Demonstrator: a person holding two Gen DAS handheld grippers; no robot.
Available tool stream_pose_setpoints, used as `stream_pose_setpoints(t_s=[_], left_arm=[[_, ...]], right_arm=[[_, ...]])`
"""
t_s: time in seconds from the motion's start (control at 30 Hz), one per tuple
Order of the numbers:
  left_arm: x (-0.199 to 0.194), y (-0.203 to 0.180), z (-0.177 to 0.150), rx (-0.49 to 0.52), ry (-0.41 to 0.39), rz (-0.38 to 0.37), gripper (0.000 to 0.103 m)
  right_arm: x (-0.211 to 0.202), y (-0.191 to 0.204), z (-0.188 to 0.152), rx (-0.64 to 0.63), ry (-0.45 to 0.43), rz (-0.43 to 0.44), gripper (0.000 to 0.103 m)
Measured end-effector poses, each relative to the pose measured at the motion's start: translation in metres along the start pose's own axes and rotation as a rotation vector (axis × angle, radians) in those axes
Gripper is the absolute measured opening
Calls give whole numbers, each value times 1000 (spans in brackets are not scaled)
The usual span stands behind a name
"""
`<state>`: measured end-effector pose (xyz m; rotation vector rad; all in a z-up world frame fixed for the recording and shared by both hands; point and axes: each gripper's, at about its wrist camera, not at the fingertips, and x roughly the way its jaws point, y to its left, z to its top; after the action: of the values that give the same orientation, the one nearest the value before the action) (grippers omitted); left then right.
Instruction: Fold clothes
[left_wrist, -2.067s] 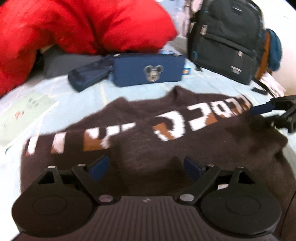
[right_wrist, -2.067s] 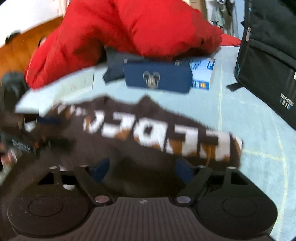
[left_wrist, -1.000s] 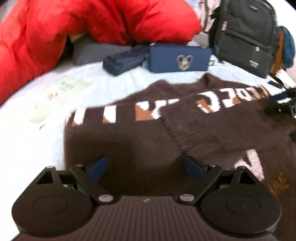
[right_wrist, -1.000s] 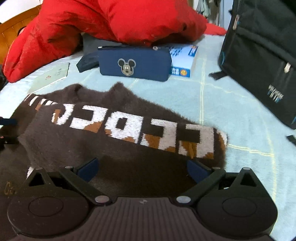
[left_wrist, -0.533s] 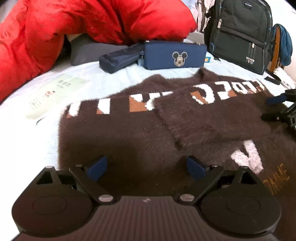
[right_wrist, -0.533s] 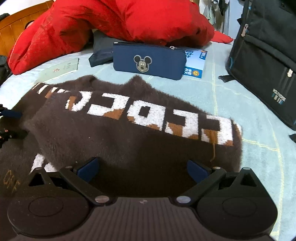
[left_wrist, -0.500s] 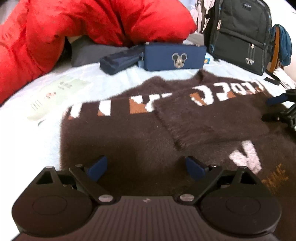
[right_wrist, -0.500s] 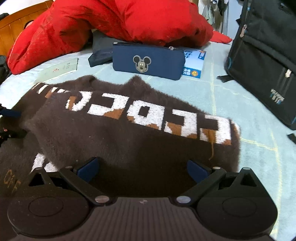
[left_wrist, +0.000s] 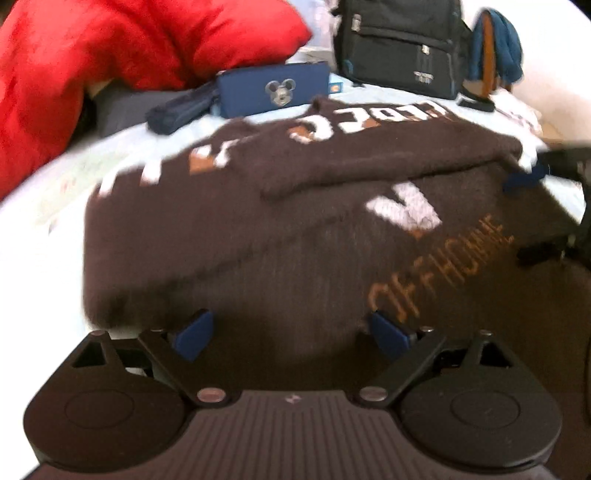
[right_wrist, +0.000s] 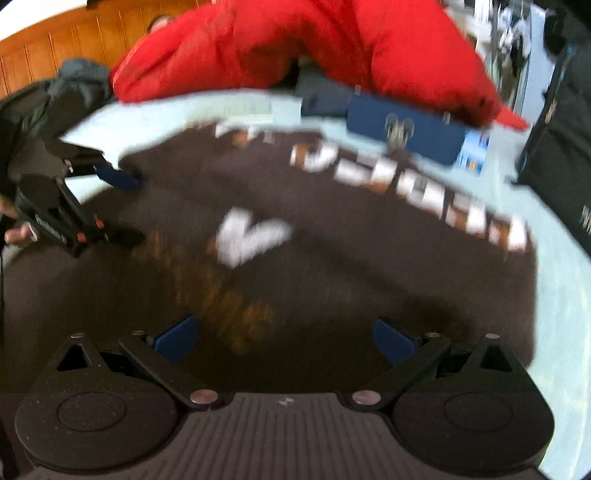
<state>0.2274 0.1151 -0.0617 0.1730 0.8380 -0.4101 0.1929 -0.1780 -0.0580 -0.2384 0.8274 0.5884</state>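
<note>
My left gripper (left_wrist: 291, 332) and right gripper (right_wrist: 284, 338) jaws spread, empty, over fuzzy brown lettered sweater (left_wrist: 295, 229); beyond jaws navy Mickey pencil case (left_wrist: 273, 92), red puffy jacket (right_wrist: 314, 48), black backpack (left_wrist: 402, 40).

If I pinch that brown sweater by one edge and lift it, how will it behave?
The sweater will probably droop: its folded sleeve already lies limp across the body. The fuzzy knit should grip well. It looks thick, so likely heavyish for cloth.

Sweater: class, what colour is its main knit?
Dark brown sweater, clearest in the left wrist view.
</note>
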Motion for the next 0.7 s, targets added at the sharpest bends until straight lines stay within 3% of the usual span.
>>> stream_pose_setpoints(t_s=[0.1, 0.23, 0.33, 0.43, 0.5, 0.6, 0.7], left_arm=[[-13, 8, -15, -73, 12, -27, 93], [-30, 13, -9, -56, 17, -29, 94], [-37, 24, 12, -60, -66, 16, 94], [-22, 42, 35, -133, -120, 17, 93], [-5, 51, 42, -178, -116, 15, 93], [17, 57, 35, -202, -59, 51, 93], [11, 50, 19, -167, -90, 55, 93]], right_arm=[[-6, 4, -18, 17, -10, -21, 103], [-19, 5, -30, 64, -22, -37, 103], [-23, 9, -35, 84, -39, -57, 103], [-24, 13, -38, 105, -55, -74, 103], [-24, 14, -40, 120, -65, -82, 103], [-25, 16, -43, 124, -73, -91, 103], [-28, 16, -49, 123, -80, -84, 103]])
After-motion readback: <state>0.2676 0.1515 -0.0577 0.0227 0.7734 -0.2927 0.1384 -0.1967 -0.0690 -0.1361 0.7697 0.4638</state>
